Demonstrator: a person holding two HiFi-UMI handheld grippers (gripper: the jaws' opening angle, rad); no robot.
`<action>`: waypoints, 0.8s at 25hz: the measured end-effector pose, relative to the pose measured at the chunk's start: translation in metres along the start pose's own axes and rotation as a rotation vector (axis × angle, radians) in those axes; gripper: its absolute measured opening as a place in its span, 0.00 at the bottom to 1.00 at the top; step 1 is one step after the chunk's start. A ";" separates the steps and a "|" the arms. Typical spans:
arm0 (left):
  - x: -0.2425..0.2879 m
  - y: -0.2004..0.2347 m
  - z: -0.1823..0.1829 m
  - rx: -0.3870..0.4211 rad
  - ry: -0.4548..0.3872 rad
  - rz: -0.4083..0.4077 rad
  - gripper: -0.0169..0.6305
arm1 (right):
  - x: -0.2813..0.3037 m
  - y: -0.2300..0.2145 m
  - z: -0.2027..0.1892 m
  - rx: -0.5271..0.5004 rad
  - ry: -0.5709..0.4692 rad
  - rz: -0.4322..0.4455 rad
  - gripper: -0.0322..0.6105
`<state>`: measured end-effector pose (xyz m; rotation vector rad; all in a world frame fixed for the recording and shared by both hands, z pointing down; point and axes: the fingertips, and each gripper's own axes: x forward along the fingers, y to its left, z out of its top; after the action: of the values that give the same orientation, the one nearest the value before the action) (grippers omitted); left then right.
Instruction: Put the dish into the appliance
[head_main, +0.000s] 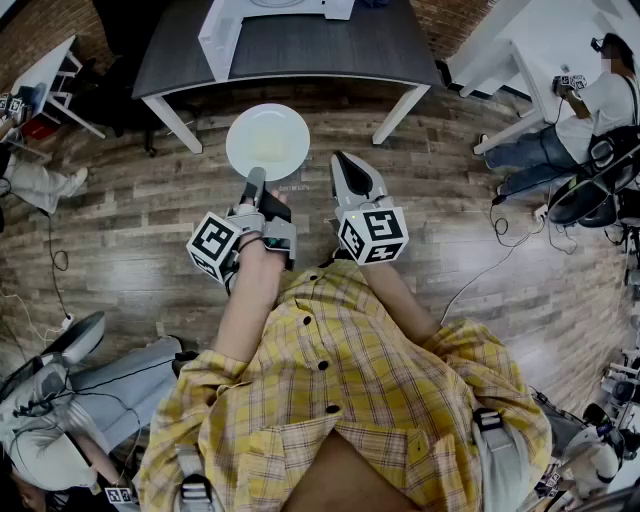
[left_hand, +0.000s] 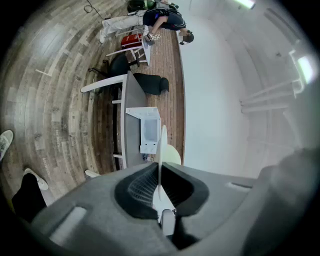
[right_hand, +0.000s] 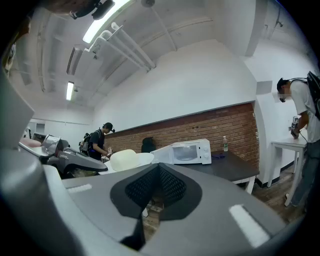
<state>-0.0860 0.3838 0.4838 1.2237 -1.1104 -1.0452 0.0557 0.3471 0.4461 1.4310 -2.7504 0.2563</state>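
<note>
A round white dish (head_main: 268, 140) is held out level above the wooden floor, and my left gripper (head_main: 254, 188) is shut on its near rim. In the left gripper view the dish (left_hand: 161, 145) shows edge-on, clamped between the jaws of that gripper (left_hand: 160, 169). Beyond it, a white microwave (head_main: 268, 18) stands on a dark grey table (head_main: 330, 50) with its door swung open. My right gripper (head_main: 347, 172) hovers just right of the dish, shut and holding nothing. From the right gripper view (right_hand: 159, 168) I see the dish (right_hand: 128, 160) at the left and the microwave (right_hand: 188, 151) straight ahead.
White table legs (head_main: 172, 122) stand close in front of the dish. A person (head_main: 590, 110) stands by a white desk at the right, and another person's legs (head_main: 40, 185) show at the left. A bottle (right_hand: 225, 143) stands on the table beside the microwave. Cables (head_main: 490, 270) trail on the floor.
</note>
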 end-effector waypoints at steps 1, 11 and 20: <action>0.000 -0.001 0.002 0.003 -0.003 -0.002 0.05 | 0.001 0.000 -0.001 0.000 0.001 0.001 0.05; 0.002 0.001 0.005 0.011 -0.005 -0.003 0.05 | 0.006 -0.001 0.000 -0.003 -0.018 0.000 0.05; 0.024 0.014 0.001 0.004 0.012 -0.019 0.04 | 0.013 -0.021 -0.003 -0.001 -0.036 -0.015 0.05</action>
<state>-0.0833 0.3611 0.4989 1.2448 -1.0942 -1.0496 0.0658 0.3251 0.4528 1.4699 -2.7661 0.2309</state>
